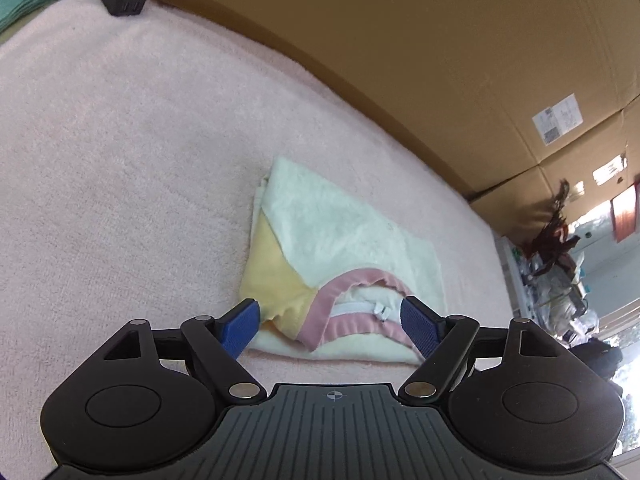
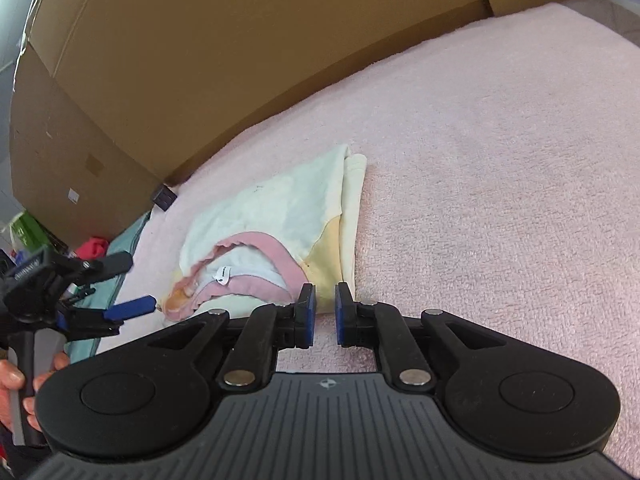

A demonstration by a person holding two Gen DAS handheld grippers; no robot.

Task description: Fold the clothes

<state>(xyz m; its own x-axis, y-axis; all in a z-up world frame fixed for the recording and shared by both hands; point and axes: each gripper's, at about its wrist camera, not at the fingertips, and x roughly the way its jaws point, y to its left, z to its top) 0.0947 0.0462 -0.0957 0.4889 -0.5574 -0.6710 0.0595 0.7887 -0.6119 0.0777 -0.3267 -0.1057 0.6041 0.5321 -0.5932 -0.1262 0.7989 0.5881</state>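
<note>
Folded garment [image 1: 344, 264] lay on the pink surface [image 1: 120, 160], cream and yellow with a pink collar. Left gripper [image 1: 332, 320] stood wide apart, straddling the collar edge without pinching it. Right gripper [image 2: 325, 312] was nearly together, a narrow gap, nothing between. Garment's near hem was hidden behind both grippers.
</note>
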